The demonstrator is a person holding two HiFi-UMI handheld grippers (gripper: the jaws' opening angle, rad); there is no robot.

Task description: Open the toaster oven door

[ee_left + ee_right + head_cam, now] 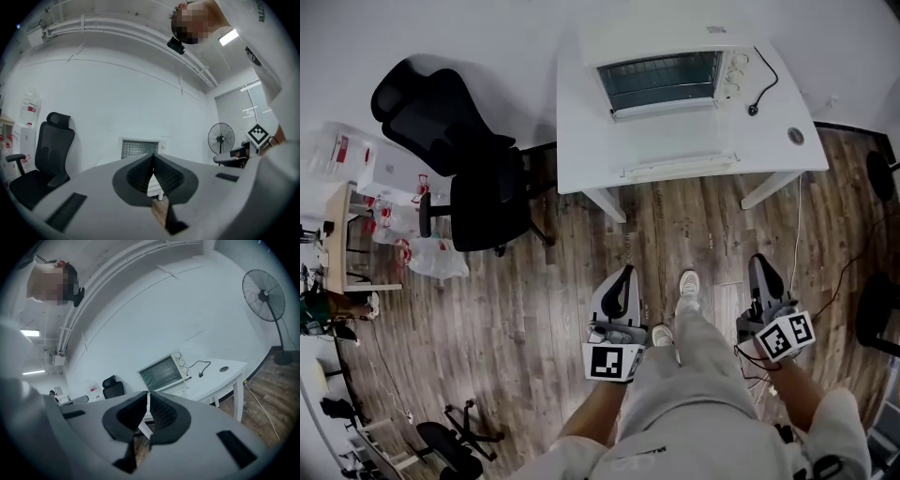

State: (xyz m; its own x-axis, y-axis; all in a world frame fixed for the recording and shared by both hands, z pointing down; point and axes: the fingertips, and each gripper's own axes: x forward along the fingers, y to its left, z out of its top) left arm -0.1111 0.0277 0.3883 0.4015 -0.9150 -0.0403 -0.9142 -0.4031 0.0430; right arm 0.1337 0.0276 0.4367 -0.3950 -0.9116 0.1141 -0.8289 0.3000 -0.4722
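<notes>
The white toaster oven [667, 77] stands at the back of a white table [581, 141], its glass door upright and closed, with the handle bar [661, 108] along the door's edge nearest me. Both grippers hang over the wooden floor, well short of the table. My left gripper [623, 274] is shut and empty; in the left gripper view its jaws [152, 158] meet at the tips, with the oven [139, 148] far ahead. My right gripper [759, 262] is also shut on nothing, and its tips [148, 397] point toward the oven [164, 371].
A black office chair [459, 159] stands left of the table. The oven's cord and plug [754, 109] lie on the tabletop at right. A standing fan [265, 296] is off to the right. Shelves with bags [356, 216] line the left wall. My legs and shoes [687, 283] are between the grippers.
</notes>
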